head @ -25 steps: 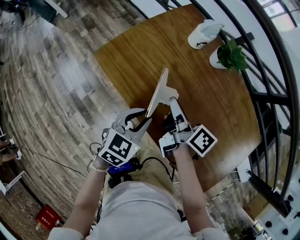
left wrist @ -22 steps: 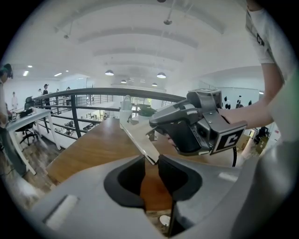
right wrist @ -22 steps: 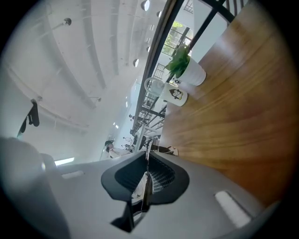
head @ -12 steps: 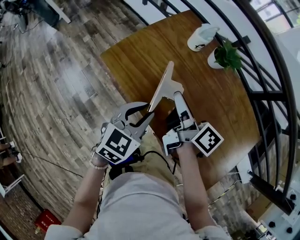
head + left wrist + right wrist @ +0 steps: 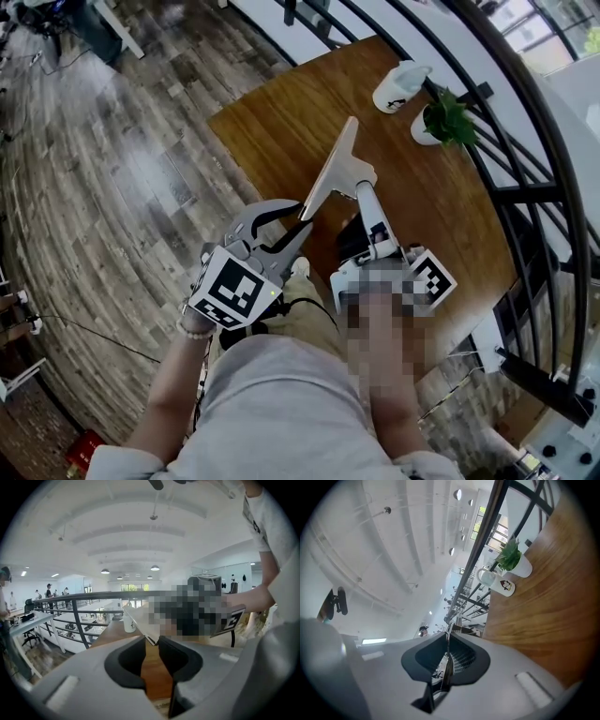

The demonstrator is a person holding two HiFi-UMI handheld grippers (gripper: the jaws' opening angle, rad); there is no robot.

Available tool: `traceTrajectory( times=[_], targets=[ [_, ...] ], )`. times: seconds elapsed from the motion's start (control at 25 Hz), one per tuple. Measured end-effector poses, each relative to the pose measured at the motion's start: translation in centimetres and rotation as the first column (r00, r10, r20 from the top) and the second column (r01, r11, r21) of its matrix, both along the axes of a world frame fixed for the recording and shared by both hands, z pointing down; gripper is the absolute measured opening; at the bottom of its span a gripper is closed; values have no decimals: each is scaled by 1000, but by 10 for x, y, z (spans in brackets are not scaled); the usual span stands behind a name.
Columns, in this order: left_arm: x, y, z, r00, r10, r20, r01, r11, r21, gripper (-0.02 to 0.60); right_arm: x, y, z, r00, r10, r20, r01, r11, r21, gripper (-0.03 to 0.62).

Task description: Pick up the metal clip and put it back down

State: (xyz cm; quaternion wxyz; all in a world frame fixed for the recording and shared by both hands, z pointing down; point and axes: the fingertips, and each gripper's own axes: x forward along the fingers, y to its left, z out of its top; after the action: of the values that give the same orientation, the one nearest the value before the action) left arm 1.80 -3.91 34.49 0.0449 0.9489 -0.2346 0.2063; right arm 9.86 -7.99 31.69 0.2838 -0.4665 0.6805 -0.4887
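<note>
The metal clip (image 5: 333, 173) is a long, pale, flat piece held tilted above the wooden table (image 5: 272, 112). My right gripper (image 5: 364, 187) is shut on its right side; in the right gripper view the clip (image 5: 447, 660) shows edge-on as a thin line between the jaws of the right gripper (image 5: 446, 637). My left gripper (image 5: 302, 223) nips the clip's near lower corner. In the left gripper view that corner of the clip (image 5: 140, 620) sits between the tips of the left gripper (image 5: 151, 639), and a blurred patch hides the far end.
A white cup (image 5: 398, 84) and a potted plant (image 5: 441, 122) stand at the table's far edge, beside a black railing (image 5: 525, 141). Plank floor (image 5: 112, 187) lies to the left. The person's torso fills the lower part of the head view.
Both grippers have risen together with the clip between them, and the clip now stands higher over the table. Neither grip has changed.
</note>
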Motion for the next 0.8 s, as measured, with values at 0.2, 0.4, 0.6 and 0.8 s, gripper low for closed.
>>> traceTrajectory(
  times=[0.2,0.4,0.6,0.8],
  targets=[
    [-3,2,-12,1000,30,9,-30,999,34,98,-2,4,-12,1000,10,7,-10,1000,28,44],
    [-4,5,-23,999,36,5,-36,997,62,98,-4,7,-23,1000,12,19,-12,999,51,44],
    [-10,7,-31,999,40,-2,-39,996,78,98,-10,10,-33,1000,3,22,-4,997,74,44],
    [-16,6,-32,1000,30,-9,-29,997,73,98,-15,8,-35,1000,-5,15,4,997,75,44]
  ],
)
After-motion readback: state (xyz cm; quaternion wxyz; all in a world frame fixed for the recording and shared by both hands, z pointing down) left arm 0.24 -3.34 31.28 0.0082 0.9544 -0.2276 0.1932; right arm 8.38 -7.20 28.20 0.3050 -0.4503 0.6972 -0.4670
